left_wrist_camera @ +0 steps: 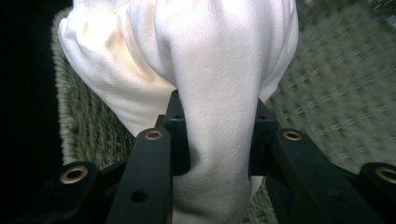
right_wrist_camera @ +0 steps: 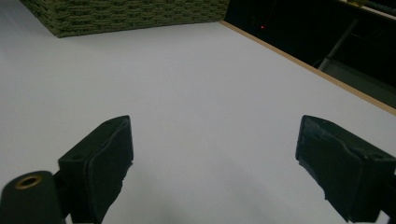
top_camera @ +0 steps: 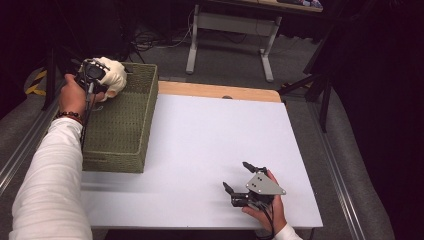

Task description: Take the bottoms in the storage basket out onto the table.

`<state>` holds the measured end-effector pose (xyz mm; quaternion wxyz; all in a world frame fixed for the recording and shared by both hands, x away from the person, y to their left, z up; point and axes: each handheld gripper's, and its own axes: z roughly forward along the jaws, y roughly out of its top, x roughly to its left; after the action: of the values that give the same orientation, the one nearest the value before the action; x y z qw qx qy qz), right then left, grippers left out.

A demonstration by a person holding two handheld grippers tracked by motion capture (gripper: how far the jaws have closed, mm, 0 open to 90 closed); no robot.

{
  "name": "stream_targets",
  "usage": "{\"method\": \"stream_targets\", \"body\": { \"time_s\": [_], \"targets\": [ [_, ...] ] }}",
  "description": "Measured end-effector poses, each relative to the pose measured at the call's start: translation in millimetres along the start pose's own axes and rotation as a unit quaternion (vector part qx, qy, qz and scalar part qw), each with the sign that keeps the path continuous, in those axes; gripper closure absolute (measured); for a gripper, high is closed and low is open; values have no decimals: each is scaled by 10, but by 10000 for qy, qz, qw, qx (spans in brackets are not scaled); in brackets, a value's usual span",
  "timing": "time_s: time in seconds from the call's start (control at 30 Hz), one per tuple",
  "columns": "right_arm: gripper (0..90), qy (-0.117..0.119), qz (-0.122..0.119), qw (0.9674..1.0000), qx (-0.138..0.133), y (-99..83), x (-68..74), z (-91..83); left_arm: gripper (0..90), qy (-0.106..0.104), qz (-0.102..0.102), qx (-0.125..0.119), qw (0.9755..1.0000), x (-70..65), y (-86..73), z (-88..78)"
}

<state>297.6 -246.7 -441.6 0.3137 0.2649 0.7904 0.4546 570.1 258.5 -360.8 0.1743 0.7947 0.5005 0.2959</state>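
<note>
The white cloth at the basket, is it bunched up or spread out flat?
Bunched up: the white cloth hangs in folds, pinched by the left gripper over the basket.

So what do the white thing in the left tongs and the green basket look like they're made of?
The white cloth looks like a soft knit fabric, matte, with a fine ribbed weave and loose folds where the left tongs pinch it; which fibre is unclear. The green basket looks woven from cord or rope, olive and matte, with a coarse braided texture on its walls; whether paper, cotton or plastic cord I cannot tell.
</note>
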Motion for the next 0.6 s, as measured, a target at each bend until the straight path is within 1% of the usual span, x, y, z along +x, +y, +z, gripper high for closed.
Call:
{"method": "stream_targets", "body": {
  "time_s": [0.07,0.1,0.13,0.17,0.2,0.27,0.3,0.33,0.37,0.4,0.43,0.47,0.5,0.53,0.57,0.6],
  "targets": [
    [119,21,-40,10000,-25,3,7,-10,694,-15,-81,-183,9998,-11,-10,-135],
    [119,30,-37,10000,-43,5,11,-14,694,-22,-138,-315,9994,-15,-18,-195],
    [119,38,-37,10000,-52,6,15,-17,694,-30,-192,-398,9990,-17,-27,-263],
    [119,37,-54,10000,-53,10,21,-21,694,-30,-192,-398,9990,-17,-27,-263],
    [119,37,-54,10000,-53,10,21,-21,694,-53,-254,-488,9985,-17,-39,-328],
    [120,39,-89,9999,-83,20,32,-32,694,-85,-285,-640,9975,-23,-59,-435],
    [120,28,-119,9998,-139,36,41,-52,694,-117,-371,-852,9956,-26,-85,-562],
    [120,16,-124,9998,-154,42,43,-59,694,-187,-459,-991,9938,-23,-105,-633],
    [120,6,-128,9997,-184,50,39,-69,694,-186,-502,-1091,9926,-29,-121,-688],
    [120,6,-128,9997,-184,50,39,-69,694,-186,-502,-1091,9926,-29,-121,-688],
    [121,-33,-101,9997,-220,61,24,-82,694,-233,-518,-1256,9905,-46,-147,-781],
    [121,-45,-86,9997,-227,63,18,-86,694,-252,-500,-1309,9898,-54,-160,-824],
    [121,-69,-75,9997,-237,66,10,-90,694,-282,-520,-1382,9886,-65,-170,-863],
    [122,-89,-65,9996,-250,67,2,-94,694,-300,-522,-1433,9878,-72,-179,-893],
    [122,-89,-65,9996,-250,67,2,-94,693,-300,-522,-1433,9878,-72,-179,-893],
    [123,-127,-40,9996,-260,65,-18,-99,693,-366,-583,-1569,9852,-84,-197,-948]
  ]
}}
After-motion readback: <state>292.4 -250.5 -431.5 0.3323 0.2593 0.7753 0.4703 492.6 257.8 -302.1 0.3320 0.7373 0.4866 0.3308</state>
